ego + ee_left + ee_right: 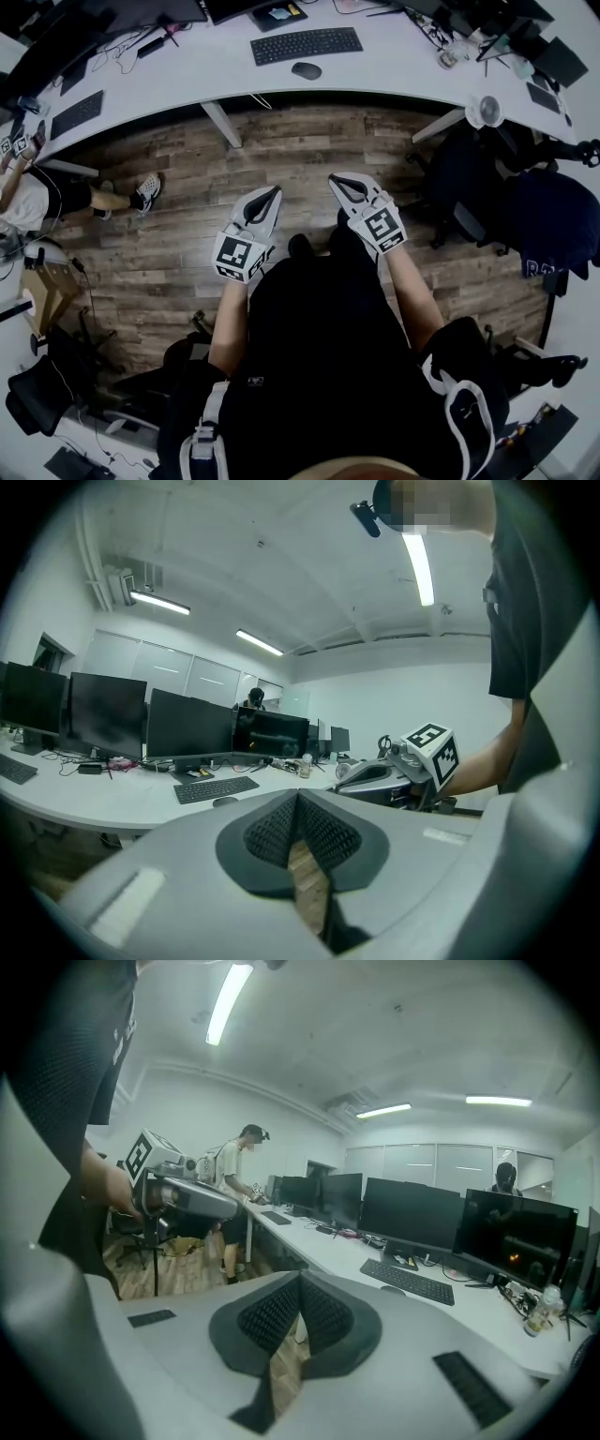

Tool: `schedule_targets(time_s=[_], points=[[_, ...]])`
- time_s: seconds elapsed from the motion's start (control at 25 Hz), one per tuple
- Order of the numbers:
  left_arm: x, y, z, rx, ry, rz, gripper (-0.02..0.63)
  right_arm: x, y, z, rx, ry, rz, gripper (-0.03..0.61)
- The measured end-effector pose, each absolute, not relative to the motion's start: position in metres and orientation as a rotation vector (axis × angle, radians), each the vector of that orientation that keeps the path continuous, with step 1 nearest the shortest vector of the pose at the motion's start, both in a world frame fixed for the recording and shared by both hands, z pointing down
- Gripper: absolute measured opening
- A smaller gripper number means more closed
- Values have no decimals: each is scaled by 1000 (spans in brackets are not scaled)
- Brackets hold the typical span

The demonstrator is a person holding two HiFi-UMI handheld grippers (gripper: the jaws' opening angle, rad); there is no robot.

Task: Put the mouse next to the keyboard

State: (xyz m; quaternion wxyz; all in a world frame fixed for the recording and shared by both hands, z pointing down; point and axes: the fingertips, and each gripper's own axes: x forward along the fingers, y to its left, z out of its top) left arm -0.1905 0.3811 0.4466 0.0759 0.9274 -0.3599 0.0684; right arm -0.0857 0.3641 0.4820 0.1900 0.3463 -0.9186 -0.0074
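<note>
Grippers shut and empty, mouse by keyboard

Mouse [306,70] lies on the white desk [394,66] just beside the keyboard [307,45], on the keyboard's near long side and about level with its middle. A thin strip of desk shows between them. Dark monitors [187,726] stand beyond the keyboard's far side.

Well back from the keyboard, over the wood floor [187,187], the person holds both grippers side by side in front of the body. The left gripper [272,193] has its jaws pressed together, ribbed pads meeting at the tip, with nothing between them. The right gripper [337,180] is closed the same way and carries nothing.

Both point toward the keyboard and tilt a little downward. Neither touches the mouse or the desk. In the right gripper view another person [239,1190] stands farther along the desk, left of the keyboard.
</note>
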Motion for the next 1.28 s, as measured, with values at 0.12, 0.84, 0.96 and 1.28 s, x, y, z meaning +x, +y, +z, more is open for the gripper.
schedule_targets(time_s=[0.12,0.84,0.96,1.28], points=[[-191,381,448,2783,-1079,217,-2,-87,364,484,973,-2575,-33,3],[-182,377,449,2792,-1046,223,184,-79,360,480,1037,-2613,-34,257],[-181,377,450,2793,-1042,220,195,-79,361,483,1026,-2607,-19,291],[-176,377,457,2788,-1013,249,219,-72,367,489,1035,-2584,-3,316]])
